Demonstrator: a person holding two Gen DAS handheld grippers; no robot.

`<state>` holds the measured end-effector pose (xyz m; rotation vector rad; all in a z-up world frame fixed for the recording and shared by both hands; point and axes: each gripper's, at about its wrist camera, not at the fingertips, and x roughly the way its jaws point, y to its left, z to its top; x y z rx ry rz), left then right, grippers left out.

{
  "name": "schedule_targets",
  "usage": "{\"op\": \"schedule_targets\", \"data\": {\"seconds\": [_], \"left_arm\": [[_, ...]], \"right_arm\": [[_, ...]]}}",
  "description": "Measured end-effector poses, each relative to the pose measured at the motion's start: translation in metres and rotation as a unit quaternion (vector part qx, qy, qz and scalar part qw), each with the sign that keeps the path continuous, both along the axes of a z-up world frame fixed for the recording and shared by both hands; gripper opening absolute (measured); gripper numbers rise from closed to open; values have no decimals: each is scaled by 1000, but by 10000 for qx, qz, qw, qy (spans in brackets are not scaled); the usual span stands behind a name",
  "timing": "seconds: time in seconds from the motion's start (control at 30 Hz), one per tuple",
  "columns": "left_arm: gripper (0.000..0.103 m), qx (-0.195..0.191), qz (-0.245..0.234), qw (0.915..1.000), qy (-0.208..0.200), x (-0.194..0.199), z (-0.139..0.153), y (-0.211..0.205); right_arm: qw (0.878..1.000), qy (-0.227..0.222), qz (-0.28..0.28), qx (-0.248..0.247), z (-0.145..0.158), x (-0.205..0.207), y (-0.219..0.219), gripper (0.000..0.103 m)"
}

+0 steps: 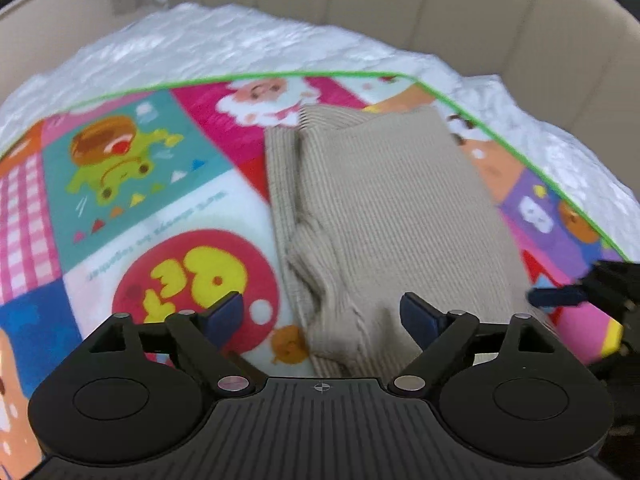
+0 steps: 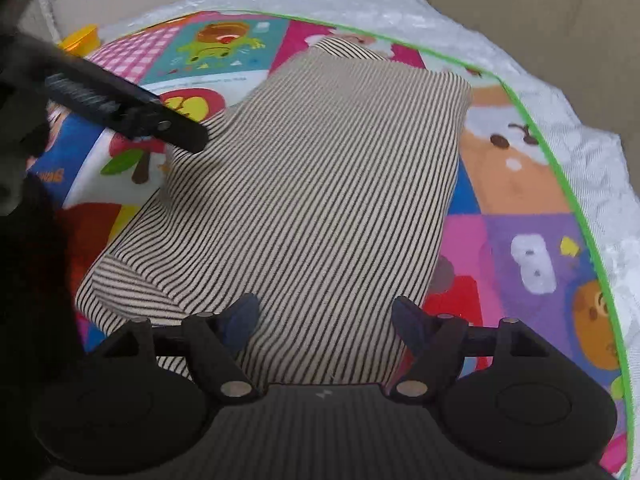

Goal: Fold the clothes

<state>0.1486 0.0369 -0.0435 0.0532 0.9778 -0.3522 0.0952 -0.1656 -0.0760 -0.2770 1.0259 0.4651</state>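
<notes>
1. Two fisheye wrist views over one folded striped garment (image 2: pixel 320 184), beige with thin dark stripes, lying flat on a cartoon-printed mat (image 1: pixel 168 216).
2. Garment placed toward the far right part of the mat, near its green-piped edge (image 1: pixel 500 136); long axis running away from both cameras; folded layers and a bunched ridge visible along its left side in the left wrist view.
3. Left gripper (image 1: pixel 322 316): released, blue pads (image 1: pixel 228 316) standing wide apart above the near end of the garment, nothing clamped between them; left pad over bare mat, right pad over the fabric.
4. Right gripper (image 2: pixel 324 320): released, blue pads (image 2: pixel 242 322) parted above the near edge of the garment, fabric showing beneath the gap but not pinched.
5. Each gripper partly visible in the other's view: right one at the right edge of the left wrist view, left one as a dark bar at upper left of the right wrist view.
6. Writing: large yellow characters on a red disc (image 1: pixel 196 280) of the mat, seen upside down and not readable with confidence; a line of small script (image 1: pixel 156 232) beside it, too blurred to read.
7. Mat spread on a white quilted bed cover (image 1: pixel 240 40); beige padded headboard (image 1: pixel 400 0) behind.
8. Small yellow object (image 2: pixel 80 40) at the far left mat edge in the right wrist view, kind unclear.
</notes>
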Motion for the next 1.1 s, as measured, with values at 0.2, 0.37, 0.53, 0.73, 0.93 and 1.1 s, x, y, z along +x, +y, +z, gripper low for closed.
{"op": "schedule_targets", "data": {"seconds": [0.2, 0.37, 0.53, 0.73, 0.93, 1.1], "left_arm": [[93, -288, -94, 9995, -15, -3, 5, 1], [94, -427, -66, 9991, 7, -2, 6, 6], [95, -545, 132, 9984, 3, 3, 9, 19], [97, -646, 412, 9970, 112, 11, 8, 41], [98, -658, 190, 9976, 66, 7, 11, 36], [102, -875, -332, 9955, -146, -8, 24, 36]], "right_arm": [[9987, -301, 366, -190, 15, -12, 13, 78], [9953, -442, 777, -371, 17, -23, 30, 78], [9962, -191, 701, -477, 6, -11, 35, 83], [9822, -510, 1727, -543, 28, -42, 50, 83], [9536, -765, 2675, -1148, -7, -77, 83, 83], [9865, -242, 1605, -234, 7, -44, 66, 60]]}}
